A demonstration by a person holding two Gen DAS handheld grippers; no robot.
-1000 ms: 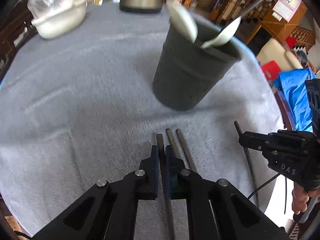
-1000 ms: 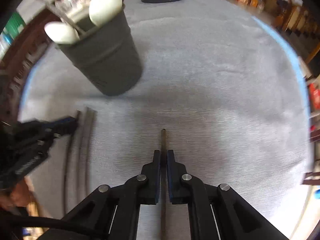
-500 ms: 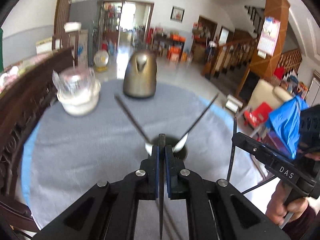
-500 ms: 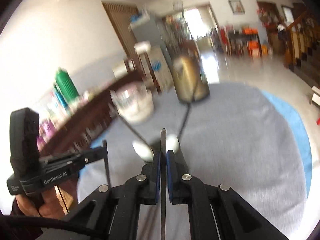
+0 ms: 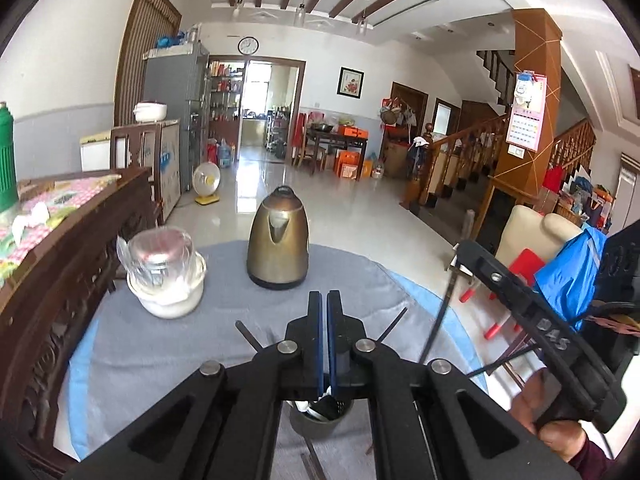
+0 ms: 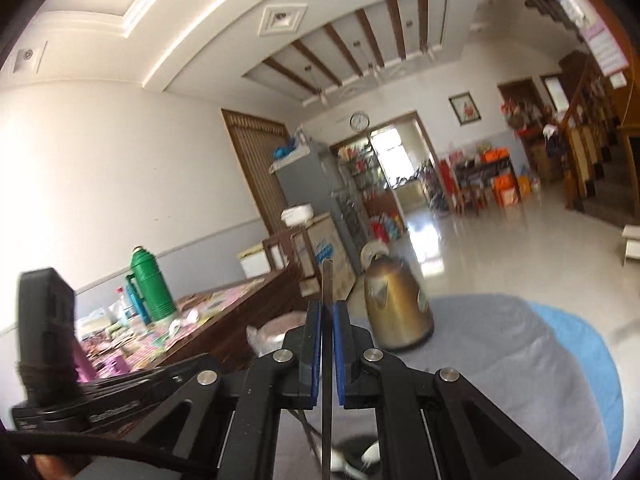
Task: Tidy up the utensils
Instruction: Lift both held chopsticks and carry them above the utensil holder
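Both hands are up above the round table [image 5: 168, 344] with its grey cloth, each carrying one dark, thin chopstick. The right gripper [image 6: 325, 312] has its blue-padded jaws clamped on a chopstick [image 6: 327, 280] that stands upright between them, its tip poking above the pads. From the left wrist view the same stick [image 5: 436, 328] hangs below that gripper, slanting down toward the table.

The left gripper [image 5: 324, 304] has its jaws pressed together; a thin dark strip shows low between the pads, which I take to be its own chopstick, though little of it can be seen.

Directly below the left gripper stands the dark grey cylindrical utensil cup [image 5: 320, 424], already holding white spoons [image 6: 370, 454] whose long handles [image 5: 248, 334] splay out to either side (so the spoons look sorted). More dark sticks [image 5: 314, 460] lie on the cloth just in front of the cup.

As I judge it, the task is partway done: spoons in, two chopsticks lifted but not yet dropped in, and a few left on the table. A bronze-coloured metal kettle [image 5: 278, 248] and a white bowl under clear plastic wrap [image 5: 166, 276] stand at the far side, well apart from the work.
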